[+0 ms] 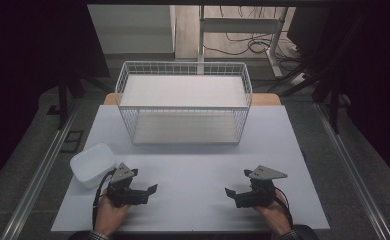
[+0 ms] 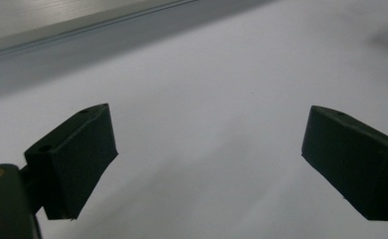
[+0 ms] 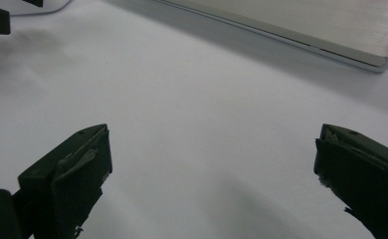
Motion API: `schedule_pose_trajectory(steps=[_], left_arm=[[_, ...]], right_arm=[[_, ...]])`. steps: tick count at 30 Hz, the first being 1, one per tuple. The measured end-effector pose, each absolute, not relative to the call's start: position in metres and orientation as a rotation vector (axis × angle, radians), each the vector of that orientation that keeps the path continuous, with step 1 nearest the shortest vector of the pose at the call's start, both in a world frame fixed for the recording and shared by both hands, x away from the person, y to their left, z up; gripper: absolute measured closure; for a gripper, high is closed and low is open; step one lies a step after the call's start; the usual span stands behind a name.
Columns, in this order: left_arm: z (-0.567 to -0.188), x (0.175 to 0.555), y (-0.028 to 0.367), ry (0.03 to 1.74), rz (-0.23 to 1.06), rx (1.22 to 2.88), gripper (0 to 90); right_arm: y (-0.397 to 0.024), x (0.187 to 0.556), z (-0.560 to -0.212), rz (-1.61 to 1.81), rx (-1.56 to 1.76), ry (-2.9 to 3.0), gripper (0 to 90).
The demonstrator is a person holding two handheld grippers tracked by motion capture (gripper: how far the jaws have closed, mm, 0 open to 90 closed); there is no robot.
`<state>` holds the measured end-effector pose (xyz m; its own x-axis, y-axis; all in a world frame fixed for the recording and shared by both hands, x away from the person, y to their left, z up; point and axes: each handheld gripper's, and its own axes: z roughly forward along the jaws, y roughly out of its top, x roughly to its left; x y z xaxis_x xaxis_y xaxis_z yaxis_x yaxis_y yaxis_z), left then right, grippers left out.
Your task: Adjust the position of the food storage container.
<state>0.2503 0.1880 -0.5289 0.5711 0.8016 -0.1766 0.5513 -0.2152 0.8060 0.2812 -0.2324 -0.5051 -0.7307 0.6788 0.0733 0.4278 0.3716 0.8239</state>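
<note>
Both grippers, left and right, released and empty beside the tub; a careless left reach risks shoving it off the table

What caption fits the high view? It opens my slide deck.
Two open grippers, left and right, rest on a white table before a wire basket, near a white tub.

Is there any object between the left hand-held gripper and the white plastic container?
No, nothing visible. The left hand-held gripper rests open just right of the white container, with only bare table between them.
</note>
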Motion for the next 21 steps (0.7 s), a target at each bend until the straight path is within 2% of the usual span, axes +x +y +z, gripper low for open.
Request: schedule_pose_trajectory(steps=[5,16,19,21], left_arm=[[-0.527,0.250,0.188,1.083,0.412,1.898,6.9],[-0.522,0.252,0.189,1.090,0.323,1.878,5.3],[-0.517,0.250,0.190,1.092,0.360,1.879,11.6],[-0.515,0.249,0.191,1.089,0.367,1.879,21.0]], right_arm=[[-0.232,0.282,-0.506,1.308,0.975,2.352,1.4],[-0.232,0.283,-0.508,1.296,0.957,2.363,1.3],[-0.233,0.284,-0.508,1.304,0.969,2.358,1.3],[-0.233,0.284,-0.508,1.304,0.971,2.360,1.4]])
